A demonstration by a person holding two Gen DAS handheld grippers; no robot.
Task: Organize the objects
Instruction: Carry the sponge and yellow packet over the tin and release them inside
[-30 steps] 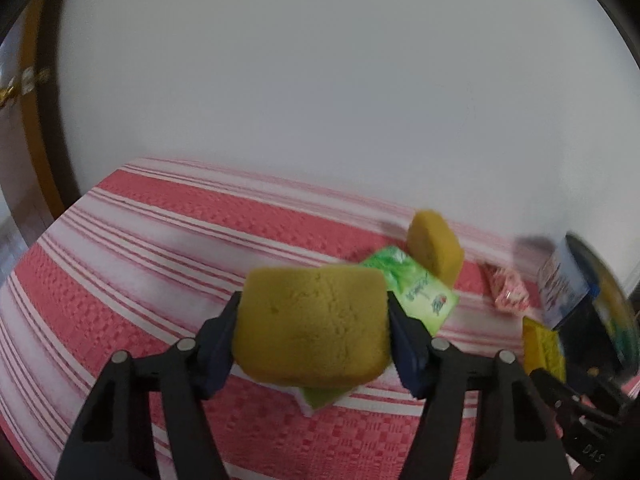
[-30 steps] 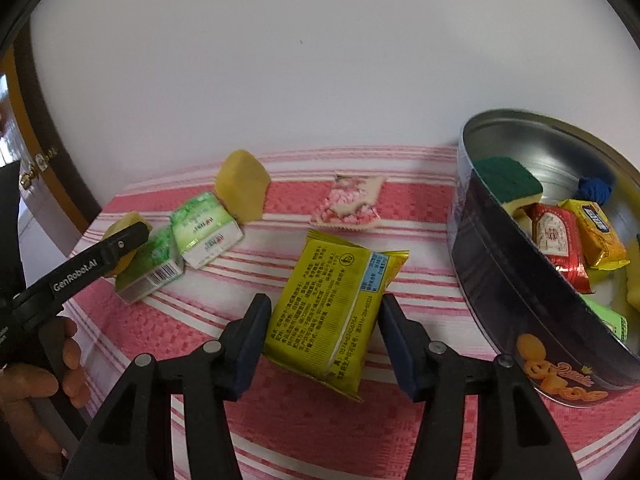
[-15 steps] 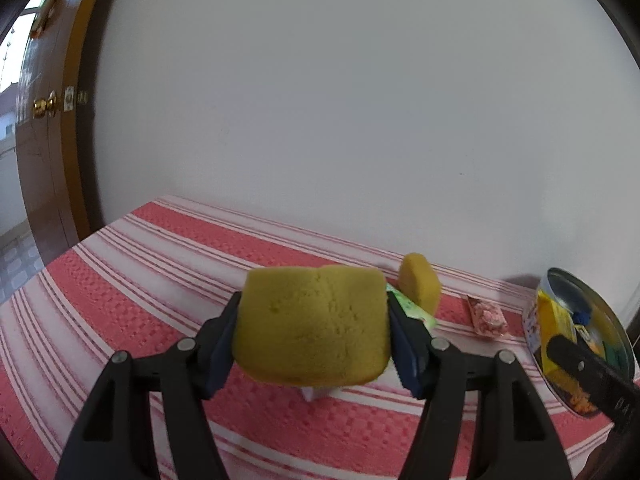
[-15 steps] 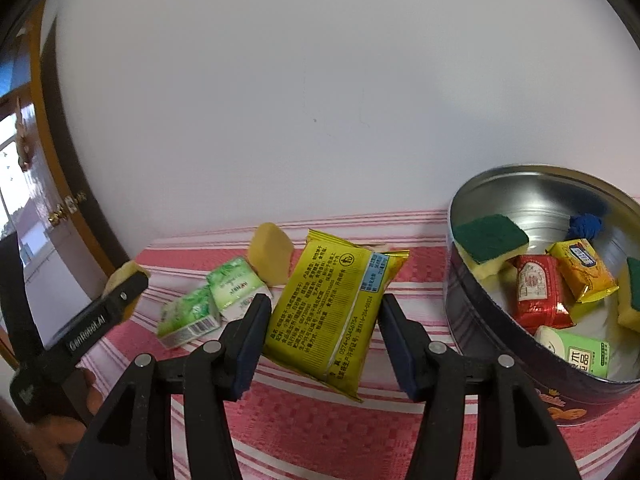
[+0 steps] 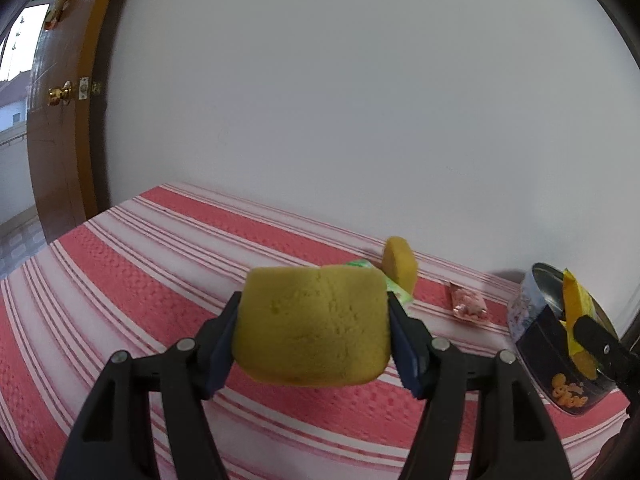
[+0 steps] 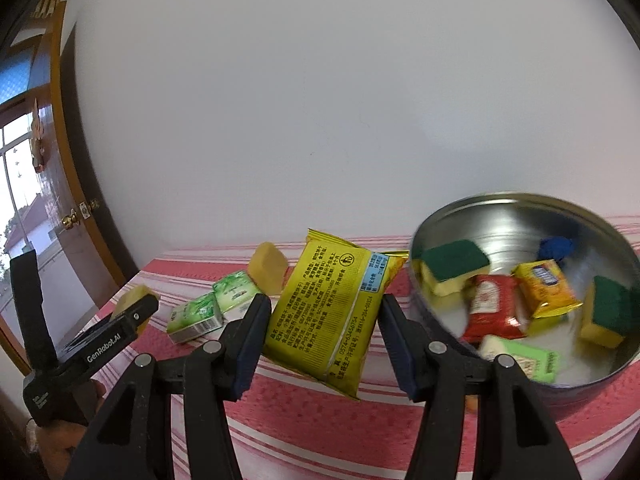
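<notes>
My left gripper (image 5: 312, 332) is shut on a yellow sponge (image 5: 312, 324), held above the red and white striped tablecloth (image 5: 160, 264). A yellow snack packet (image 6: 332, 312) is clamped in my right gripper (image 6: 324, 328), lifted just left of the round metal tin (image 6: 516, 208). In the right wrist view the left gripper (image 6: 132, 316) shows at the left edge with its sponge. The right gripper's tip (image 5: 592, 336) and packet reach over the tin (image 5: 536, 320) in the left wrist view.
On the cloth lie a second yellow sponge (image 6: 268, 268), two green boxes (image 6: 212, 308) and a pink wrapped sweet (image 5: 466, 306). The tin holds green-topped sponges (image 6: 452, 264), red and orange packets (image 6: 544, 288) and a green one. A white wall stands behind; a wooden door (image 5: 60, 140) is at left.
Both grippers have risen with their loads, so the table items look smaller and lower. The right gripper swung toward the tin, whose inside now shows more fully.
</notes>
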